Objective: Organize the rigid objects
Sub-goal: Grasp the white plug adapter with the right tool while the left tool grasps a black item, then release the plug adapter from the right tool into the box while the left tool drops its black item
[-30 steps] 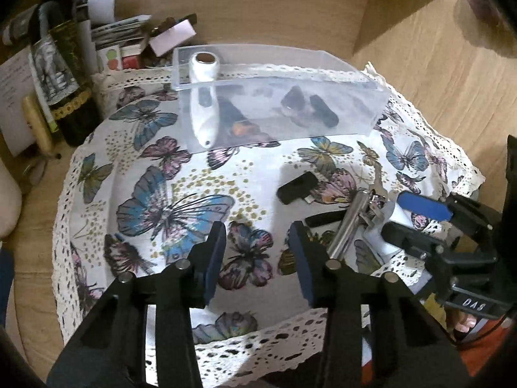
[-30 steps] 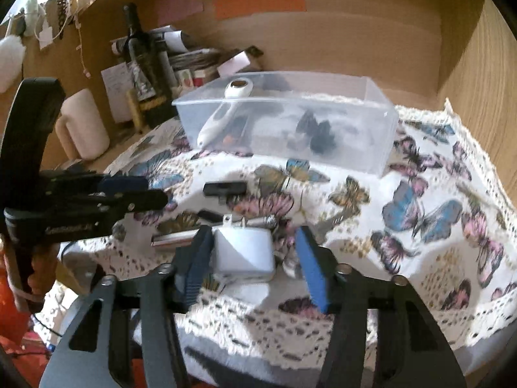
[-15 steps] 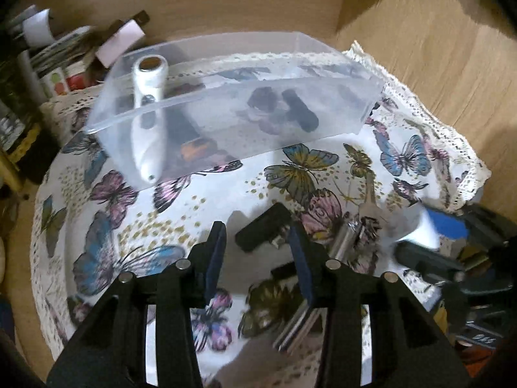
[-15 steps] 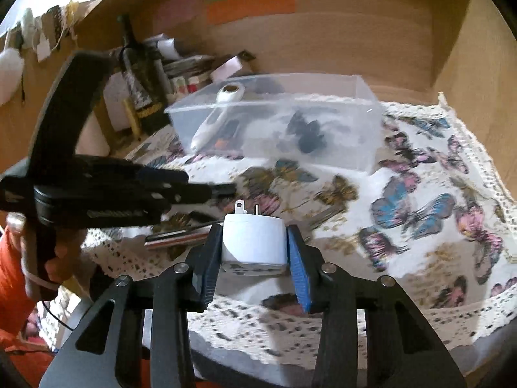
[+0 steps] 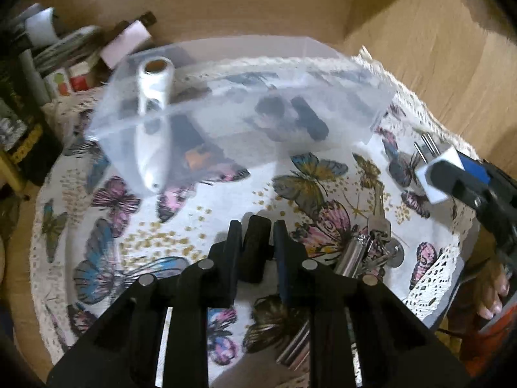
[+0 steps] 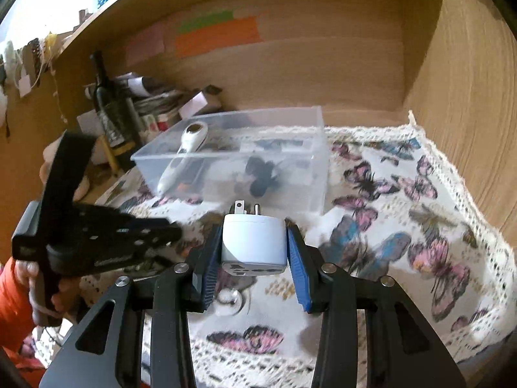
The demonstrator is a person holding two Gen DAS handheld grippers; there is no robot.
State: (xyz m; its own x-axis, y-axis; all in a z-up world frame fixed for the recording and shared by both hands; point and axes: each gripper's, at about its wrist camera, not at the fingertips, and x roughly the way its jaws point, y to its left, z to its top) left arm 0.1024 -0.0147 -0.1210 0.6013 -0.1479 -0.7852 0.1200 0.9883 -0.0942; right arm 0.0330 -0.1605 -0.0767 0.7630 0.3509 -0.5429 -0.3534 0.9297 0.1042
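Note:
My right gripper (image 6: 255, 249) is shut on a white plug adapter (image 6: 254, 242) and holds it above the butterfly cloth, prongs pointing at the clear plastic bin (image 6: 232, 158). The adapter also shows in the left wrist view (image 5: 434, 173). My left gripper (image 5: 257, 245) has its fingers around a small black device (image 5: 255, 252) lying on the cloth; the jaws are close to it on both sides. The bin (image 5: 232, 110) holds a white thermometer (image 5: 152, 123) and dark items. A metal cylinder with keys (image 5: 365, 252) lies to the right of my left gripper.
A wine bottle (image 6: 110, 110), papers and boxes stand at the back left of the bin. Wooden walls close the back and the right side. The lace cloth edge (image 6: 258, 362) runs along the front of the table.
My right gripper closed on the white adapter and lifted it off the cloth. My left gripper moved forward and right, and its jaws came in around the black device.

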